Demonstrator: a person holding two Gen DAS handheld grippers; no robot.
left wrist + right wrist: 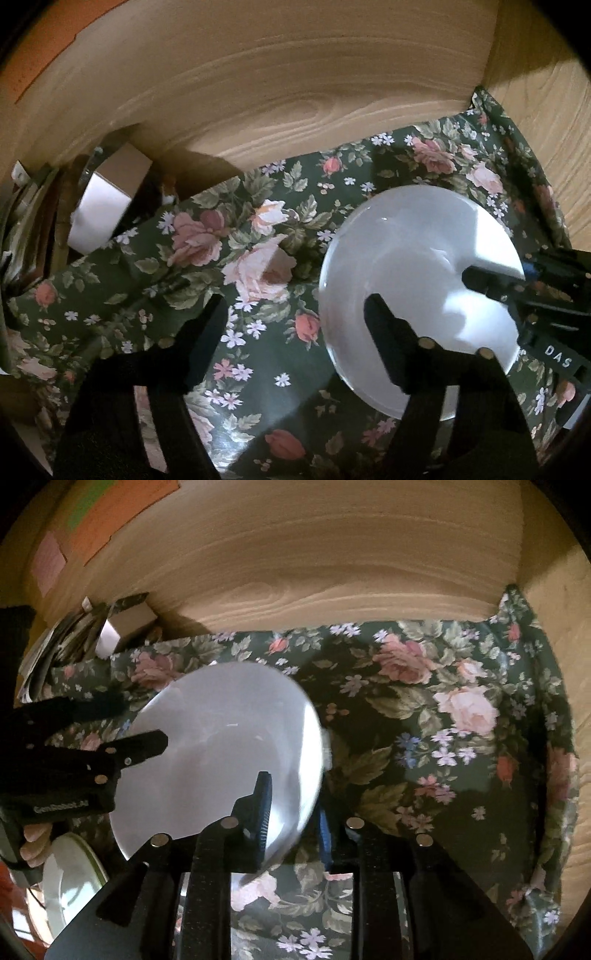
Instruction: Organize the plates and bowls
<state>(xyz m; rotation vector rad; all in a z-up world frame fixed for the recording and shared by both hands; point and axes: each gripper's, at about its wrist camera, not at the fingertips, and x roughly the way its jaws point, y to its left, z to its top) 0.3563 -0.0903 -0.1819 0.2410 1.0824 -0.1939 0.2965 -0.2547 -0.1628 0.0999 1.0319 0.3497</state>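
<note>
A white bowl (417, 258) (229, 723) is held over a dark green floral cloth (236, 236) (424, 709) that lines a wooden shelf. My right gripper (291, 805) is shut on the bowl's rim, one finger inside the bowl and one outside; in the left wrist view it (491, 280) reaches in from the right. My left gripper (295, 314) is open, its right finger over the bowl, its left finger over the cloth; in the right wrist view it (122, 723) comes in from the left. A second white plate (70, 871) with a green rim sits low at the left.
Wooden back wall (295, 92) and right side wall (565, 147) enclose the shelf. A small cardboard box (107, 199) and stacked papers (48, 653) crowd the back left corner.
</note>
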